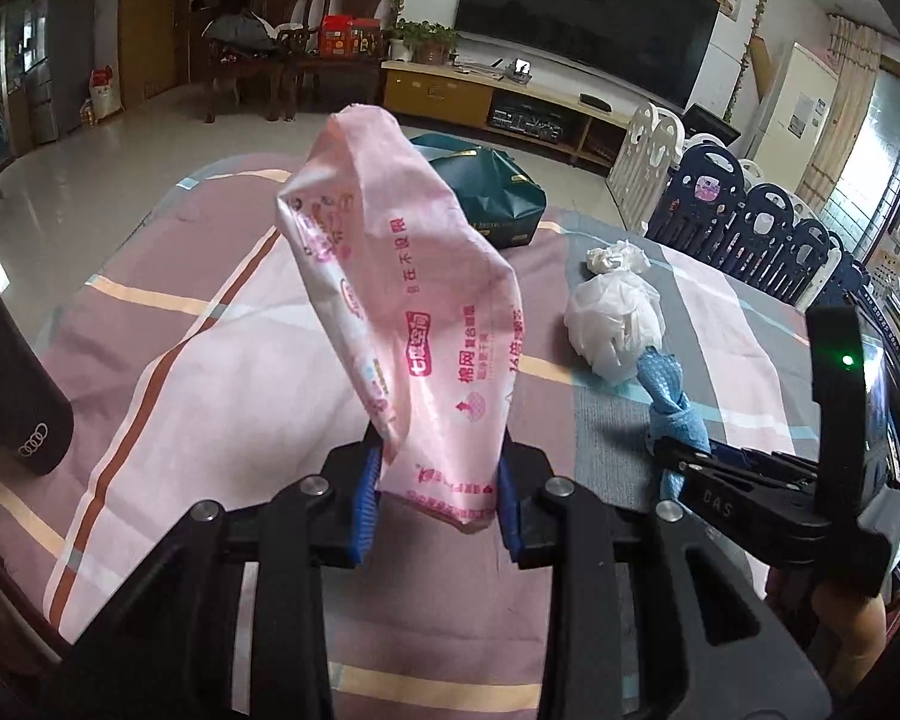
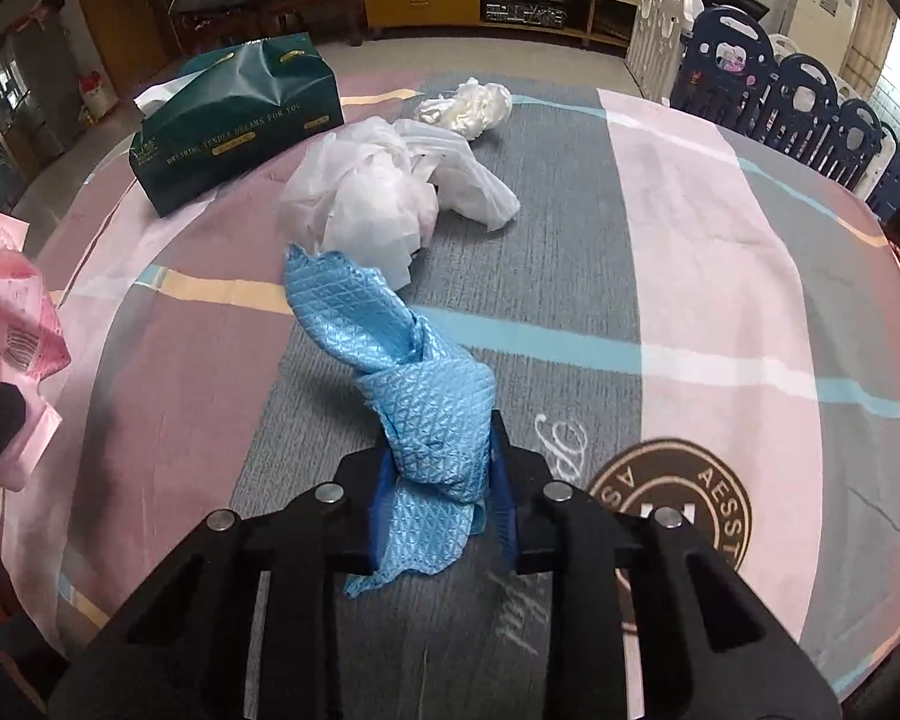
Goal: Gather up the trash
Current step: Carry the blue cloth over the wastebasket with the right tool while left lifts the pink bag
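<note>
Over the desk (image 2: 720, 228): both tools are raised above a striped cloth cover, each already carrying something.
Left tool (image 1: 438, 498): pressed together on the lower end of a pink printed wrapper (image 1: 402, 300), which stands upright out of the blue pads toward 12 o'clock.
Right tool (image 2: 441, 504): pinching a twisted blue cloth (image 2: 414, 372) at its knotted middle; its free end leans toward 11 o'clock and a short tail hangs below the pads.
Remaining trash: a crumpled white plastic bag (image 2: 384, 198) lies on the desk at 11 to 12 o'clock from the right tool, just past the tip of the blue cloth. A wadded white tissue (image 2: 474, 105) sits beyond it, nearly touching its far edge.
Long axis of bag: runs roughly 9 to 3 o'clock across the right wrist view, with a tail trailing toward 3 o'clock.
Nearer hand: judged to be the right; in the left wrist view the bag (image 1: 615, 324) lies at 1 to 2 o'clock, off to the side and farther out.
Other items: a dark green tissue box (image 2: 240, 120) at 10 o'clock in the right wrist view, apart from the bag. A black object with a ring logo (image 1: 12, 384) at the left edge of the left wrist view.
Assessment: neither tool is free. The held items likely need depositing before the bag can be taken; no bin is visible.
</note>
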